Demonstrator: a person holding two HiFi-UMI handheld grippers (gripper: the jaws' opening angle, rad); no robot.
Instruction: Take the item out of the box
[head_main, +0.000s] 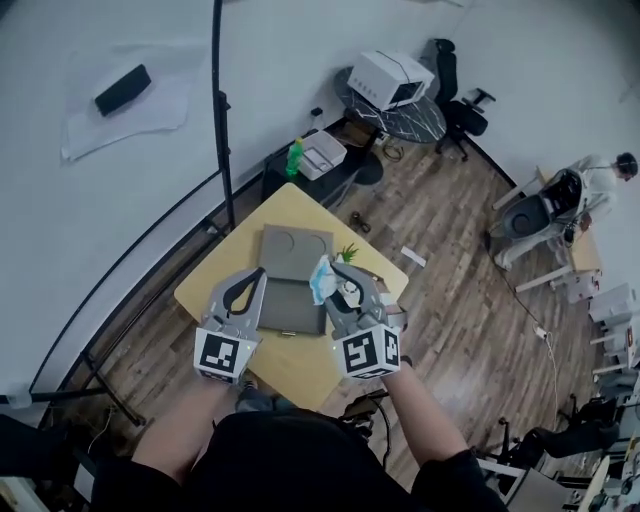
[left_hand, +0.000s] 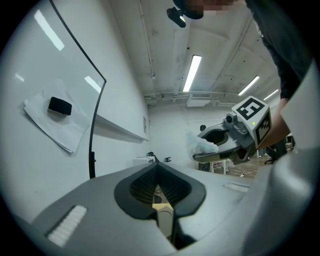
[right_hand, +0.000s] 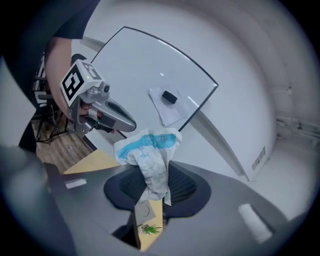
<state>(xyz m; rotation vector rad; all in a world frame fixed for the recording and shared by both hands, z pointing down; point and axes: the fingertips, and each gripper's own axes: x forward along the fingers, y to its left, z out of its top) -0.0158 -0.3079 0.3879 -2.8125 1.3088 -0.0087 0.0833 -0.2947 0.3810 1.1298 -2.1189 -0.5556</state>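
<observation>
Right hand-held gripper (right_hand: 152, 192) pinched shut on crumpled blue-and-white item (right_hand: 146, 150), up over gray box (head_main: 292, 268) on desk (head_main: 300, 370). Left hand-held gripper (head_main: 243, 288) closed, empty, just left of item.

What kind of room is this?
Probably an office or lab workroom: a whiteboard with an eraser, a black office chair by a round table, and a seated person farther off.

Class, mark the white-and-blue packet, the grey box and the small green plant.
packet (right_hand: 149, 150), right gripper view: its crumpled middle.
box (head_main: 290, 308), head view: its darker lower half.
plant (head_main: 348, 252), head view: its leaves.
</observation>
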